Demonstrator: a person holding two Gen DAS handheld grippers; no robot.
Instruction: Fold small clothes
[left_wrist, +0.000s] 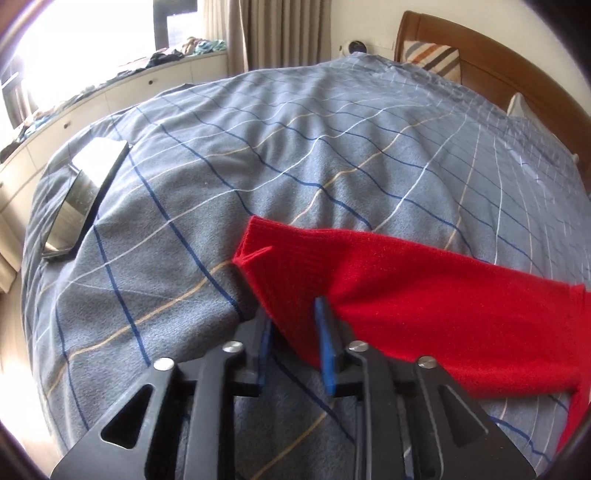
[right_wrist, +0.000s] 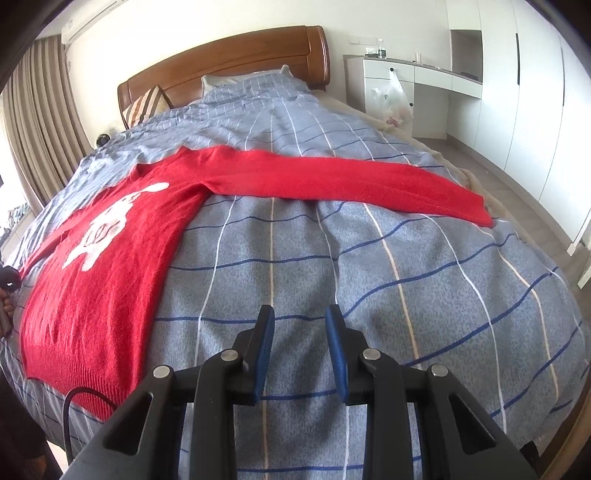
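Observation:
A red knit sweater (right_wrist: 103, 266) with a white figure on its front lies flat on the bed, one sleeve (right_wrist: 332, 181) stretched out to the right. In the left wrist view the other sleeve (left_wrist: 388, 291) runs across the cover, its cuff (left_wrist: 258, 247) at the left. My left gripper (left_wrist: 293, 314) has its jaws apart around the sleeve near the cuff, the fabric lying between the blue pads (left_wrist: 327, 350). My right gripper (right_wrist: 300, 317) is open and empty, above bare cover to the right of the sweater's body.
The bed has a grey-blue checked cover (right_wrist: 369, 295). A dark tablet (left_wrist: 81, 199) lies on it at the left. A wooden headboard (right_wrist: 229, 59) and striped pillow (left_wrist: 436, 55) are at the far end. White cabinets (right_wrist: 517, 92) stand at the right, a window ledge with clothes (left_wrist: 110, 77) at the left.

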